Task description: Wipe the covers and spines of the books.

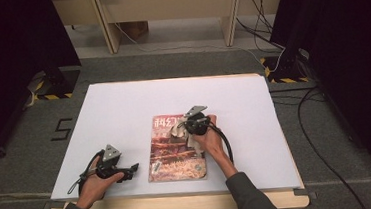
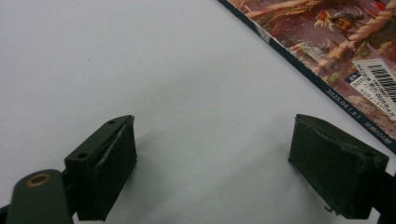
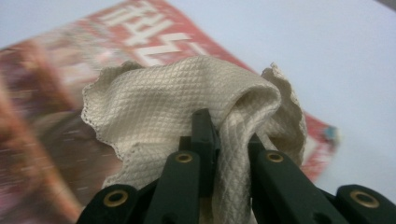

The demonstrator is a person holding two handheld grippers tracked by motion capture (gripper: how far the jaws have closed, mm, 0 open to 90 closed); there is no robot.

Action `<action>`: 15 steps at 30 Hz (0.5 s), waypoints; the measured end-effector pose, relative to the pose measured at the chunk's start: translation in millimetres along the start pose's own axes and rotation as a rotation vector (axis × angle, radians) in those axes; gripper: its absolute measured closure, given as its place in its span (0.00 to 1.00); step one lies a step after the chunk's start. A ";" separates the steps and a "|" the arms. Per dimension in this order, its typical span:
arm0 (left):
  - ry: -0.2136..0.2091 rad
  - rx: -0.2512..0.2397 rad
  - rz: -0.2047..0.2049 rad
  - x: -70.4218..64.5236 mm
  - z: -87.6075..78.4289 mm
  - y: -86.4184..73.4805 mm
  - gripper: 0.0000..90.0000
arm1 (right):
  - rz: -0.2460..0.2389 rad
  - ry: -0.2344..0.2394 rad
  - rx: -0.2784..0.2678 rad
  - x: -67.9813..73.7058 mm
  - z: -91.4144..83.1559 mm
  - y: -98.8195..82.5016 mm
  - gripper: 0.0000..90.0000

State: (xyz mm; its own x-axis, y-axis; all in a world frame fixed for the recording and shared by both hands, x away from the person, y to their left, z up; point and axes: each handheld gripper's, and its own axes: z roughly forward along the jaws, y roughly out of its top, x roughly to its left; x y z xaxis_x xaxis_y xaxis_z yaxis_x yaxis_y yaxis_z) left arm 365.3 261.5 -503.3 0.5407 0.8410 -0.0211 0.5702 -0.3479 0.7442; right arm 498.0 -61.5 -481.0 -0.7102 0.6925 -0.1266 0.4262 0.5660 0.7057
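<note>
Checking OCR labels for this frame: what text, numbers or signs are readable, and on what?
"2025.04 (上)": spine edge of the magazine, left gripper view.
"5": dark mark on the grey floor, high view.
Large white Chinese title on the red magazine cover: partly hidden by the cloth, unreadable.
Barcode sticker: digits too blurred.

There was one glossy red-covered magazine (image 1: 176,150) and one cream waffle-weave cloth (image 3: 187,98). There were two black hand-held two-jaw claws: the left claw (image 1: 134,167) and the right claw (image 1: 181,126). One white-topped wooden bench (image 1: 123,109) carried them. Two black stand bases with yellow-striped edges (image 1: 54,84) stood on the floor beyond it.
</note>
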 end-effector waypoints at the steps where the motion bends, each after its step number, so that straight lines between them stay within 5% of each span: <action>1: 0.000 0.000 0.000 -0.1 -0.1 -0.1 0.15 | 0.016 -0.022 -0.005 -8.9 2.5 -0.3 0.92; 8: 0.001 0.000 0.002 -0.1 -0.1 -0.1 0.15 | 0.065 -0.062 -0.002 -26.4 6.8 0.6 0.92; 12: 0.000 0.000 0.000 0.0 0.0 0.0 0.15 | 0.042 -0.080 0.012 -21.2 6.4 2.4 0.92; 15: -0.002 -0.001 -0.001 0.1 0.2 0.0 0.15 | -0.002 -0.033 0.010 -1.7 4.7 4.7 0.92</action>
State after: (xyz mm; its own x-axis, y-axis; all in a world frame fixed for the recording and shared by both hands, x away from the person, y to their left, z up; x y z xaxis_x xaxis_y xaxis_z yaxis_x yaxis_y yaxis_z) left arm 365.5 261.5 -503.5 0.5414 0.8405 -0.0227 0.5699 -0.3470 0.7448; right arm 503.8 -57.9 -480.7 -0.6923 0.7056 -0.1512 0.4302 0.5719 0.6985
